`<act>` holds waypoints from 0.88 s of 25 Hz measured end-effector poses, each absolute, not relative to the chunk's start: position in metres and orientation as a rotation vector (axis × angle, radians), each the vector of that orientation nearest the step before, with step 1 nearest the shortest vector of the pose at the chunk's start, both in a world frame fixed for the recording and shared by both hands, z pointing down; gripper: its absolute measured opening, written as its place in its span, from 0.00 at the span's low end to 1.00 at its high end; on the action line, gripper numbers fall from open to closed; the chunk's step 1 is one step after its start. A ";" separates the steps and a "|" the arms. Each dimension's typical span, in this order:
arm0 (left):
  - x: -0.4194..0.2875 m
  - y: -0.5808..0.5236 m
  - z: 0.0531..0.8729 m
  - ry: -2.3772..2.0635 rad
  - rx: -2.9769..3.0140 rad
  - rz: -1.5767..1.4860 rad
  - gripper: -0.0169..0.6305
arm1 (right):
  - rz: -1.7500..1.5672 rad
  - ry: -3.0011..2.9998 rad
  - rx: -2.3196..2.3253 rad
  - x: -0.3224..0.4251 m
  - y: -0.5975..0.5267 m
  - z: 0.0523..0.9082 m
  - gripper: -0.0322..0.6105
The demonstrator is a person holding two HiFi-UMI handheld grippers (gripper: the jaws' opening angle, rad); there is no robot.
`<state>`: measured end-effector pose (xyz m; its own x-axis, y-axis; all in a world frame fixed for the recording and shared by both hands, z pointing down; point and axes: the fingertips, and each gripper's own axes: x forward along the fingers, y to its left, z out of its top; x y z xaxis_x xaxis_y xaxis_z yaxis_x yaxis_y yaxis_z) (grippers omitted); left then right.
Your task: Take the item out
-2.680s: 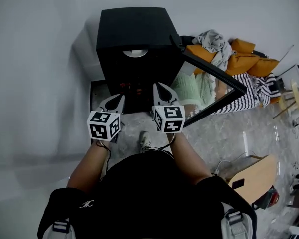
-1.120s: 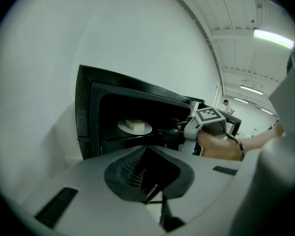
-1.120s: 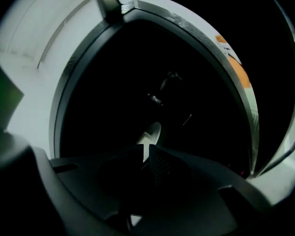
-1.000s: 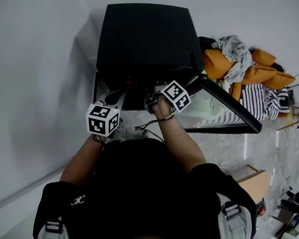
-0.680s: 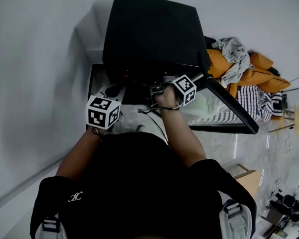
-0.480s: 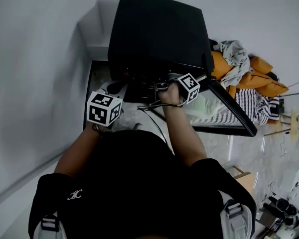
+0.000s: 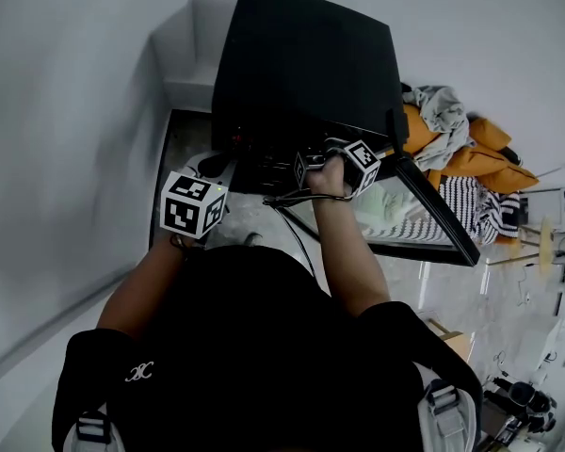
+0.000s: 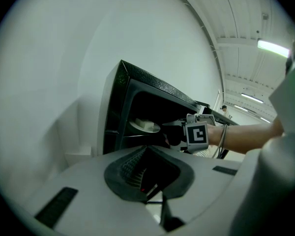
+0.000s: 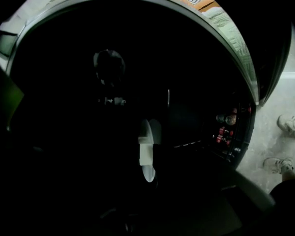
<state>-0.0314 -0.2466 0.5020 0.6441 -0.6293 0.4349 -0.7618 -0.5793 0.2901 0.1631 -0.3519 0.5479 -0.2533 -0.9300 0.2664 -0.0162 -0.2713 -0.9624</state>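
Observation:
A black oven point(image 7: 301, 64) stands open, its glass door point(image 7: 424, 210) swung out to the right. Inside on a rack sits a white dish point(image 8: 145, 126), which shows edge-on as a pale shape point(image 9: 146, 151) in the dark right gripper view. My right gripper point(image 7: 308, 164) reaches into the oven mouth, its tips close to the dish point(image 8: 173, 132). Its jaws are lost in the dark. My left gripper point(image 7: 215, 170) hangs back at the oven's lower left corner, jaws together point(image 8: 148, 149) and holding nothing.
A white wall point(image 7: 66, 111) runs close along the left. Orange, grey and striped clothes point(image 7: 471, 153) lie piled to the right behind the door. Small red lights point(image 9: 223, 129) glow on the oven's control side. The person's shoes point(image 9: 287, 124) stand on the marble floor.
The right gripper has gone from in front of the oven forward into its opening. The left gripper has stayed low at the left. The head view has shifted.

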 end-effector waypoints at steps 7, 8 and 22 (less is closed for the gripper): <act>-0.032 -0.246 0.501 -1.097 2.410 0.398 0.04 | -1.625 1.272 -1.271 0.157 -0.358 0.543 0.20; -0.032 -0.246 0.501 -1.099 2.411 0.396 0.04 | -1.627 1.270 -1.285 0.159 -0.357 0.545 0.20; -0.039 -0.244 0.502 -1.120 2.395 0.391 0.04 | -1.691 1.277 -1.351 0.152 -0.356 0.553 0.22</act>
